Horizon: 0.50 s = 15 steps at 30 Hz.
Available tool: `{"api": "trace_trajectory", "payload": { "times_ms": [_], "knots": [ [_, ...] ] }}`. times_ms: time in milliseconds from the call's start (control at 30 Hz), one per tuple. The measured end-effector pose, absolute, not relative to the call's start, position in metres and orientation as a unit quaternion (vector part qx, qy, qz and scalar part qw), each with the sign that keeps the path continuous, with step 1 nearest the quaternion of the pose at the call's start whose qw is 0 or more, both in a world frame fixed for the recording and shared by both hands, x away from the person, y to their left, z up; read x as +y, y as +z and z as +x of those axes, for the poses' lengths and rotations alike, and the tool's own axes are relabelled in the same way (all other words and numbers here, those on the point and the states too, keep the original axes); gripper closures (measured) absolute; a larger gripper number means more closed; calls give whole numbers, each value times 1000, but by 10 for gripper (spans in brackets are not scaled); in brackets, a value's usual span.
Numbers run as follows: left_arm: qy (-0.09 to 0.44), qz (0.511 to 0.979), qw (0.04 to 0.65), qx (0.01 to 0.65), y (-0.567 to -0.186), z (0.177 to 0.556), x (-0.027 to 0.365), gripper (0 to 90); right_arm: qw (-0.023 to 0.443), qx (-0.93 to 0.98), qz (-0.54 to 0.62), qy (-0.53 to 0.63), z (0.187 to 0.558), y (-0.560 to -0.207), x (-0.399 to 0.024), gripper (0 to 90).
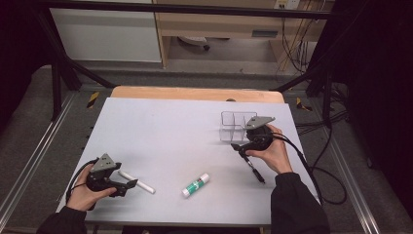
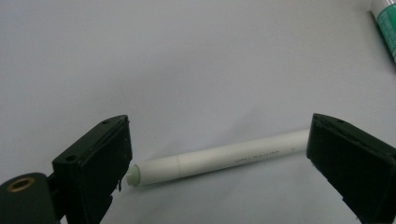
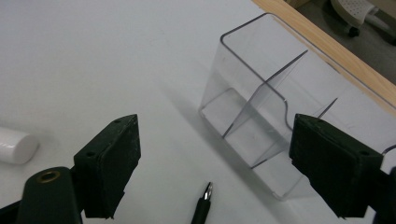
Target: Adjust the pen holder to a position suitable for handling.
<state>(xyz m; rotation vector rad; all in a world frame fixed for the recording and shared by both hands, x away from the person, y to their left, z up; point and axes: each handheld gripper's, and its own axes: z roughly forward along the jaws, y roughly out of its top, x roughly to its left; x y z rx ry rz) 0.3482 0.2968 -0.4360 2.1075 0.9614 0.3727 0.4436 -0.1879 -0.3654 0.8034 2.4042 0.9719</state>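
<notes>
A white marker [image 1: 137,182] lies on the white table. My left gripper [image 1: 129,187] rests low over it, open. In the left gripper view the marker [image 2: 219,158] lies lengthwise between the jaws of that gripper [image 2: 222,126], its tip close to the left jaw and its far end hidden behind the right one. My right gripper [image 1: 236,146] is open beside a clear divided organizer [image 1: 233,124]. A black pen [image 1: 254,171] lies on the table under the right hand. In the right gripper view the pen tip [image 3: 208,191] shows low between the jaws of the gripper [image 3: 217,123], and the organizer [image 3: 261,116] stands empty ahead.
A green-and-white glue stick [image 1: 196,185] lies at the front middle, and its end reaches into the corner of the left gripper view [image 2: 385,23]. A white rounded end [image 3: 14,147] shows at the left of the right gripper view. A wooden strip [image 1: 195,92] borders the far edge.
</notes>
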Motion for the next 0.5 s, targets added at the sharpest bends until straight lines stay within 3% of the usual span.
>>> {"api": "trace_trajectory", "payload": {
  "times_ms": [500],
  "knots": [
    [146,829,386,378,-437,349,297,68,239,877,265,323,480,-371,-181,370]
  ]
}}
